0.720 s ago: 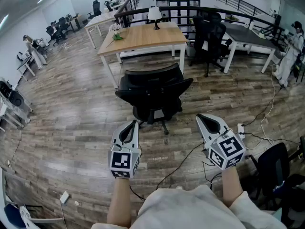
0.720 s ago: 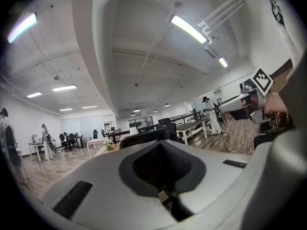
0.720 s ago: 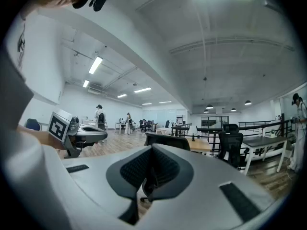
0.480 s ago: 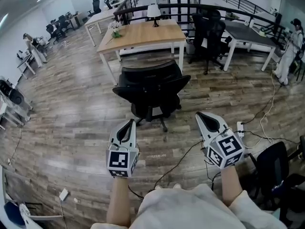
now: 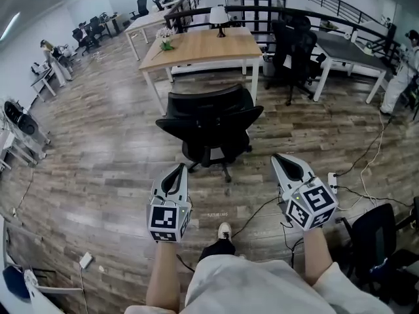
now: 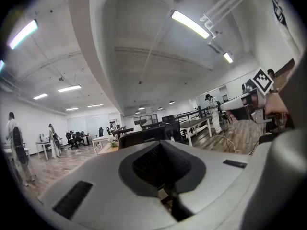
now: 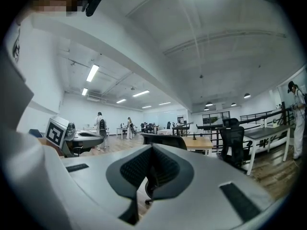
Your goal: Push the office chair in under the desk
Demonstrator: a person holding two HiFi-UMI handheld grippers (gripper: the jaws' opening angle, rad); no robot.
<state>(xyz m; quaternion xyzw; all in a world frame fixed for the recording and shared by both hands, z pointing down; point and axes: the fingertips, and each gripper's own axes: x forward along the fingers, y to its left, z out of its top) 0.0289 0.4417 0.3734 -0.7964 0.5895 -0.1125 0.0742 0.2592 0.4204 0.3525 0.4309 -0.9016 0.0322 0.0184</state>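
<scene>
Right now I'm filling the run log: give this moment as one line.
step: push not begun | office chair: out from desk, untouched | left gripper: jaws shut, empty | right gripper: jaws shut, empty

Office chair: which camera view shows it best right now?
Head view: the whole office chair shows from above, not yet under the wooden desk. Left gripper view shows only its backrest top over the shut jaws; right gripper view likewise.

No readable text; square markers on left cube (image 5: 165, 220), right cube (image 5: 311, 206).
</scene>
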